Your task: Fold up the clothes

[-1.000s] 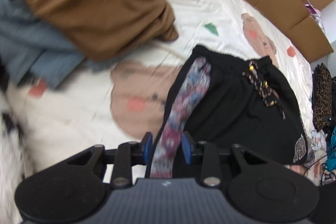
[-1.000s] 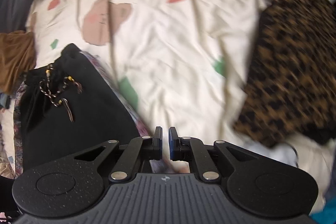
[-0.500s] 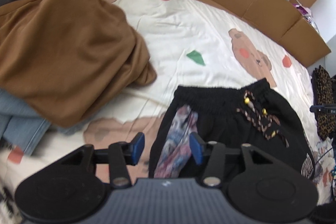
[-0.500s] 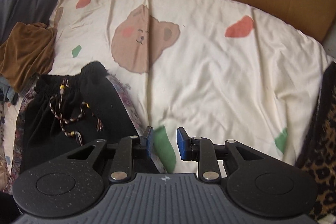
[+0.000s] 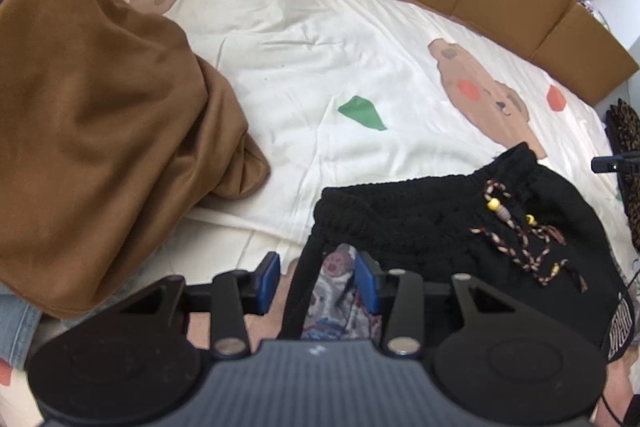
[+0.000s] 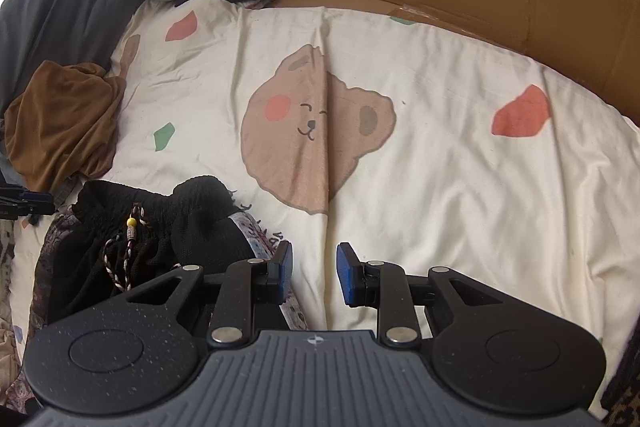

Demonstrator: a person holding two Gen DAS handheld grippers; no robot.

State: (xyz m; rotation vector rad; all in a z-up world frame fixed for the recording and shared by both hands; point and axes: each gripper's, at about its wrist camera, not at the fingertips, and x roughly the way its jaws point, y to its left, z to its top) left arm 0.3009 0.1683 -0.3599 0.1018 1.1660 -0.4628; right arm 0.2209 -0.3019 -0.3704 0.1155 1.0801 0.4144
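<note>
Both grippers stood wide apart, holding nothing: the left gripper [image 5: 316, 281] straddled the edge of the black shorts [image 5: 452, 227]. Those shorts [image 6: 160, 231] lay just left of the right gripper [image 6: 314, 275], on the bear-print sheet [image 6: 420, 187].

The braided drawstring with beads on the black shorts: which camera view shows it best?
The left wrist view: the braided drawstring lies spread across the black shorts, both tails and several beads visible. In the right wrist view it is partly hidden behind the right gripper.
</note>
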